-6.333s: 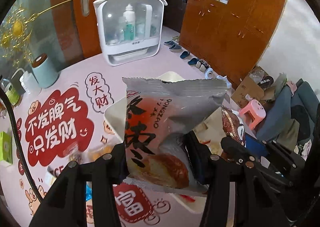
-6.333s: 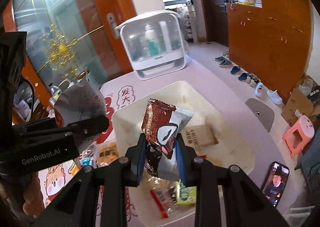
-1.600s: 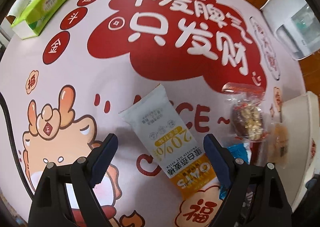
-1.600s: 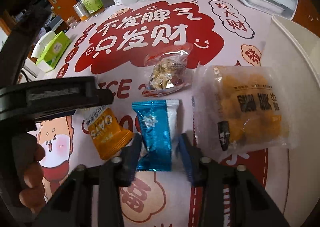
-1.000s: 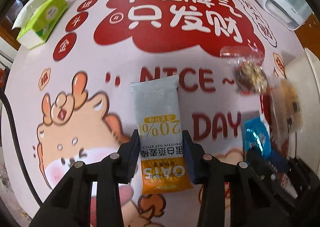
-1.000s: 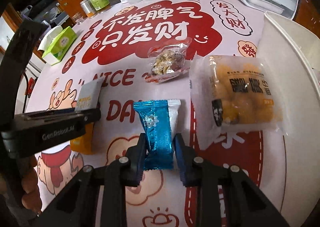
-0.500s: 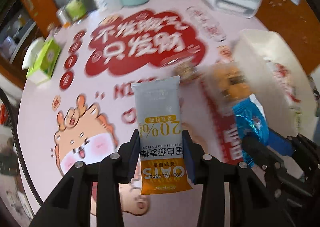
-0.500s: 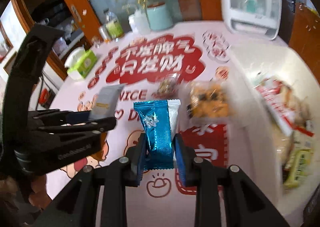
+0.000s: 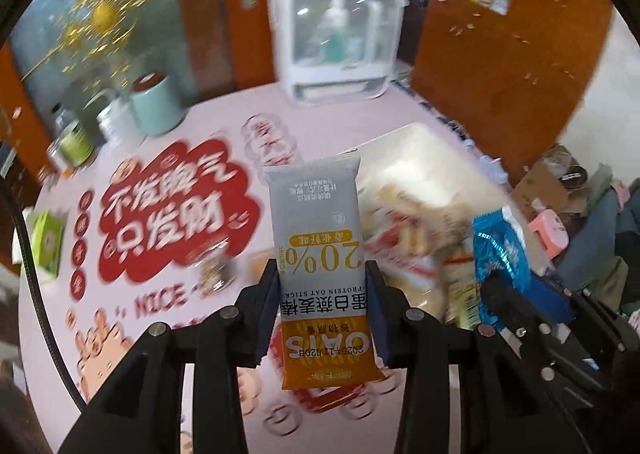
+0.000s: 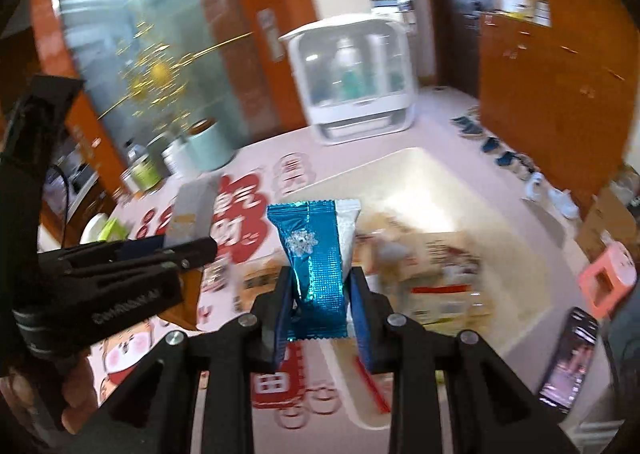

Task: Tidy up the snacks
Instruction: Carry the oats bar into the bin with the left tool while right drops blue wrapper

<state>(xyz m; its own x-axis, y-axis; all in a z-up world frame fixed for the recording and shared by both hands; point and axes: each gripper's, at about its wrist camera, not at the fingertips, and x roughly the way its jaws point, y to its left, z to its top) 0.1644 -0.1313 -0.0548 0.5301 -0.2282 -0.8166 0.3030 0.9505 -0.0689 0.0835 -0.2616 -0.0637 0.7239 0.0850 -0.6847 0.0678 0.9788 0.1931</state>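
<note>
Left gripper (image 9: 322, 314): clamped on the oat stick packet (image 9: 320, 246), which is pinched across its width in its lower half, so that the grey upper half stands free above the fingers.

Right gripper (image 10: 320, 310): clamped on the blue wrapper (image 10: 316, 258), which is gripped across its lower part; its white side panel is turned toward the right finger.

Oat stick packet, axis: the long axis is held roughly upright in the left wrist view, in line with the fingers. The orange end is nearest the camera and the grey end points away, toward the cream tray (image 9: 404, 138). The print is seen upside down.

Blue wrapper, axis: the long axis is likewise upright and along the fingers, and is leaned slightly. The top crimped edge is directed toward the tray.

Reason for the hold: a grip low on each packet is judged to leave the leading end free, so that it can be let fall into the tray without the fingers reaching in.

Position: both packets are carried in the air above the worktop (image 10: 440, 126), side by side. The tray lies beyond them, and blurred snacks (image 10: 440, 266) are seen inside it.

Step in hand: carriage to the tray is judged to be under way; release is not yet made.

Surroundings: a white clear-fronted cabinet (image 9: 336, 34) is set at the far edge of the worktop.
</note>
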